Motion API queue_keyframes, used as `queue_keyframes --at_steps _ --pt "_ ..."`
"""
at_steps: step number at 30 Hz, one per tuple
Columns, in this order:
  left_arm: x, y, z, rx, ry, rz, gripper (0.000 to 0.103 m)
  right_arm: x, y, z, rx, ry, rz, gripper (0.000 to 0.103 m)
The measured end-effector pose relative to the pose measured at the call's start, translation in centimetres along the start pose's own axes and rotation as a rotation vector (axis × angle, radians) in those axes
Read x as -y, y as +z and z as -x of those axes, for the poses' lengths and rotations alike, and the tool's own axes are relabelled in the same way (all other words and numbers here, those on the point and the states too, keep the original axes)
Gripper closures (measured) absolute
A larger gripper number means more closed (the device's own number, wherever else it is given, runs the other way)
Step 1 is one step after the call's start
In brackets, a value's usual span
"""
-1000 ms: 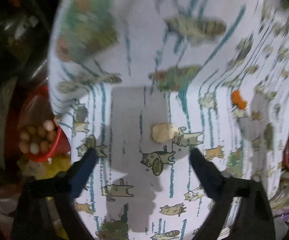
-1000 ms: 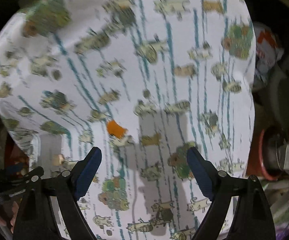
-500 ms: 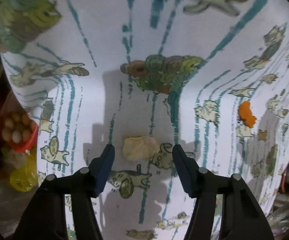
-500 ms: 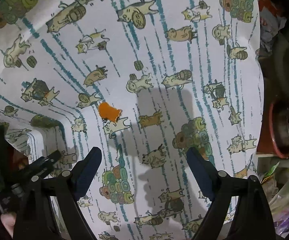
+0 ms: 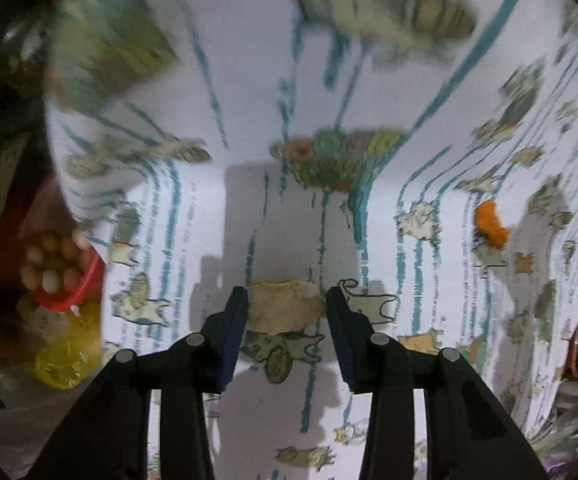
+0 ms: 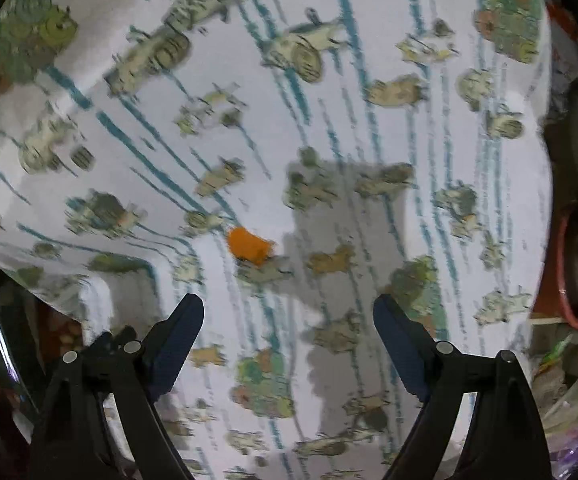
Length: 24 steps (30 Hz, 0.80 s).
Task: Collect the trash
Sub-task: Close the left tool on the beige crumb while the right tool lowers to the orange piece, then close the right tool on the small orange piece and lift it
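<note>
A beige crumpled scrap (image 5: 285, 307) sits between the fingers of my left gripper (image 5: 285, 316), whose jaws are shut on it just above the cat-print tablecloth (image 5: 249, 80). An orange scrap (image 5: 491, 226) lies on the cloth to the right; it also shows in the right wrist view (image 6: 249, 245). My right gripper (image 6: 287, 322) is open and empty, hovering above the cloth with the orange scrap ahead and slightly left of its gap.
A red bowl of eggs (image 5: 65, 272) and a yellow bag (image 5: 65, 356) sit off the table's left edge. A red-rimmed container (image 6: 577, 272) and clutter stand beyond the right edge. The cloth's left edge (image 6: 93, 300) drops off near my right gripper.
My left gripper has moved in on the beige scrap and closed its jaws onto it. My right gripper has come lower toward the orange scrap, still open.
</note>
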<state>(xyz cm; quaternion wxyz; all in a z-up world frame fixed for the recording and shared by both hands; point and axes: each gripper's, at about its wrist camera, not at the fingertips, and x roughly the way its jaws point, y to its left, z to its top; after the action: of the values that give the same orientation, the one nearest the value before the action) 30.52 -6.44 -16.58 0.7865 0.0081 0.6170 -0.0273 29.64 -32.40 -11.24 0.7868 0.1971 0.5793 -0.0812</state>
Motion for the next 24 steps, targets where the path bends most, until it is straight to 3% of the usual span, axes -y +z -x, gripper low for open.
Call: queue_keyframes --at_steps 4,6,8,11,15,19,24 --pt "-1.8 0.0 3.7 0.167 0.018 0.007 0.065 -1.2 1.1 -0.8 0.05 -0.003 0.075 0.015" --pt "-2.4 0.3 4.5 0.213 0.044 0.007 0.065 -1.6 1.6 -2.2 0.084 -0.001 0.109 0.018" --pt "-2.9 0.2 5.1 0.235 0.042 -0.001 0.065 -1.5 1.9 -3.9 0.049 0.068 0.093 0.027" --pt "-3.3 1.2 6.0 0.247 0.035 -0.01 0.065 -1.6 2.1 -5.9 0.009 0.119 0.063 0.029" --pt "-3.7 1.5 6.9 0.256 0.022 -0.01 0.064 -2.7 2.1 -7.6 -0.004 0.074 0.073 0.031" --pt "-3.9 1.2 6.8 0.252 0.03 -0.007 0.064 -3.5 1.4 -8.8 0.055 -0.096 0.097 0.035" --pt "-4.7 0.7 6.2 0.243 0.033 0.003 0.064 -4.3 1.2 -10.6 0.033 -0.1 0.129 0.041"
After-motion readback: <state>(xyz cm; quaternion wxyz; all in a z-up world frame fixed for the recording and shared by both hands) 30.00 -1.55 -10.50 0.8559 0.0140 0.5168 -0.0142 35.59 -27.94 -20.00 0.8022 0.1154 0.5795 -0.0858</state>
